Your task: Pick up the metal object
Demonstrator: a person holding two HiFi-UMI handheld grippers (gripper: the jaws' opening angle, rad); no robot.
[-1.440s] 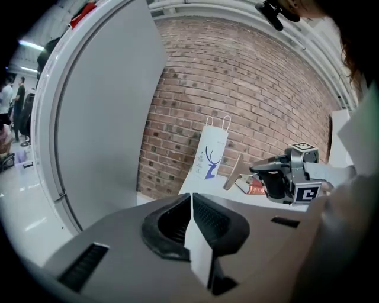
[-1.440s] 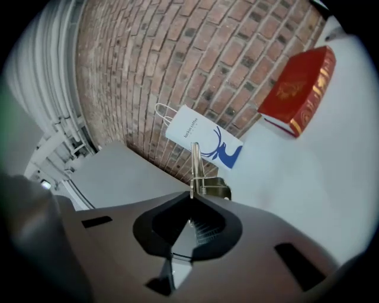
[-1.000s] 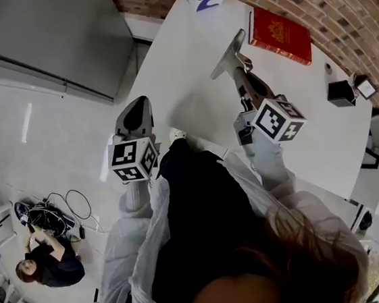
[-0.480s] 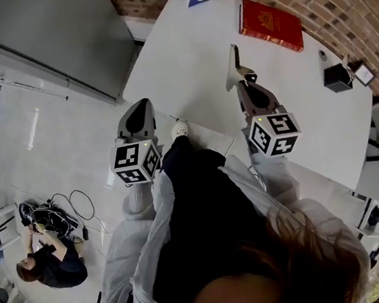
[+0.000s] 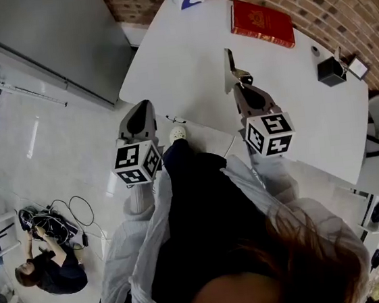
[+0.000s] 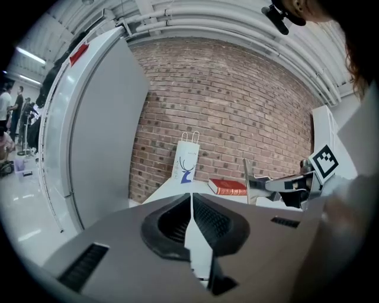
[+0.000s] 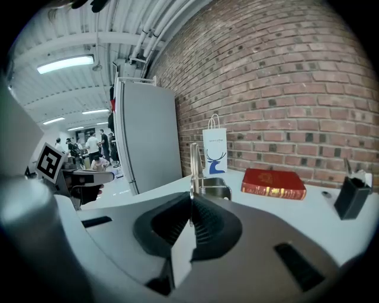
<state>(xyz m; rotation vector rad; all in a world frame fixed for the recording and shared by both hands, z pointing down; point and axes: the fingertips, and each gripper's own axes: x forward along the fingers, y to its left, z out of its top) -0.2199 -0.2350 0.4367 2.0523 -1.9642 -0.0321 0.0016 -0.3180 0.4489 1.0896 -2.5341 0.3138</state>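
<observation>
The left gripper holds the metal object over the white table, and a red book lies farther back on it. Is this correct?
No, it is the right gripper that holds the metal object; the right gripper view shows its jaws shut on it. The left gripper is shut and empty. The rest is correct.

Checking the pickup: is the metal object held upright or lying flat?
Upright: the metal object stands on edge, pinched in the shut right gripper.

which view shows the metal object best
The right gripper view: the metal object stands close, upright in the shut jaws. The head view shows it small from above; the left gripper view, far off, side-on.
</observation>
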